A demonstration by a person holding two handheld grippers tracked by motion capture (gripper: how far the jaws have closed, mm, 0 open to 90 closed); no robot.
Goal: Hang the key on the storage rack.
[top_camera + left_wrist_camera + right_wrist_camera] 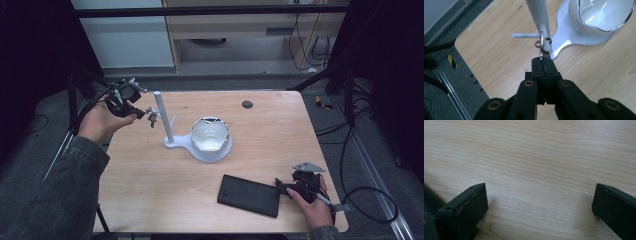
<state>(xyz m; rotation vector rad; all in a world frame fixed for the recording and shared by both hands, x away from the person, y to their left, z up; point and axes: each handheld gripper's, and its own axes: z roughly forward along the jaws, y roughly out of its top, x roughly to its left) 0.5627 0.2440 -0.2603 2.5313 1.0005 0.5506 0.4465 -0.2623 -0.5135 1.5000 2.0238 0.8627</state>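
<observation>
Beside the white post (537, 15) — left gripper (543, 60) pinches key ring (543, 44).

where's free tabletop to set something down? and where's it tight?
Free: the table right of the white bowl stand out to the right edge, and the near-left stretch between the sleeve and the black case. Tight: around the white post, where the left gripper holds a key ring, and near-right by the right gripper.

L gripper (150, 116) raised at far left, jaws nearly shut (tips pinched together); R gripper (282, 186) low near the front edge, jaws wide.
</observation>
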